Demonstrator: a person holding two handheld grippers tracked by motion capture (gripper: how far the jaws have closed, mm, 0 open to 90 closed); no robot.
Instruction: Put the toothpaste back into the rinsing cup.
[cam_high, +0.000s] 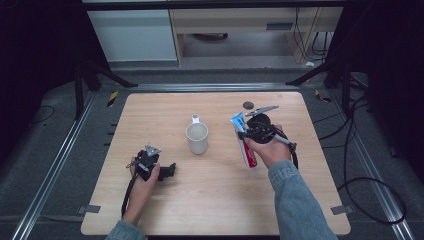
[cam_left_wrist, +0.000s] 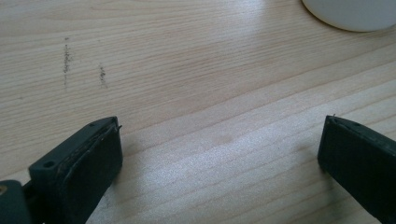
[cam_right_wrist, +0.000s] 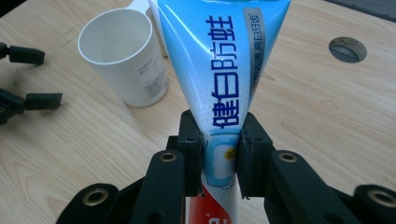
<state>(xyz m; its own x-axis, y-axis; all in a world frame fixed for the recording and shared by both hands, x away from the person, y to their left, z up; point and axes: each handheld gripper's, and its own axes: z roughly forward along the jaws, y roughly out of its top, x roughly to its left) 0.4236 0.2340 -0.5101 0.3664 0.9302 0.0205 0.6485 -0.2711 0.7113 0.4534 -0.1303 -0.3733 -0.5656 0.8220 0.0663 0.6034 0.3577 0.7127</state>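
Right gripper (cam_right_wrist: 219, 158) is clenched on the toothpaste tube (cam_right_wrist: 219, 70), lifted at the mug's (cam_high: 197, 138) three o'clock, not yet inside it; left gripper (cam_left_wrist: 219, 154) rests released.

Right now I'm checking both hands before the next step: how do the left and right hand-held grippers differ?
The left hand-held gripper has its jaws wide apart with nothing between them; the right hand-held gripper is shut on the toothpaste tube. The left sits low by the table; the right is raised beside the white cup. Both are black, two-jawed and held by hand.
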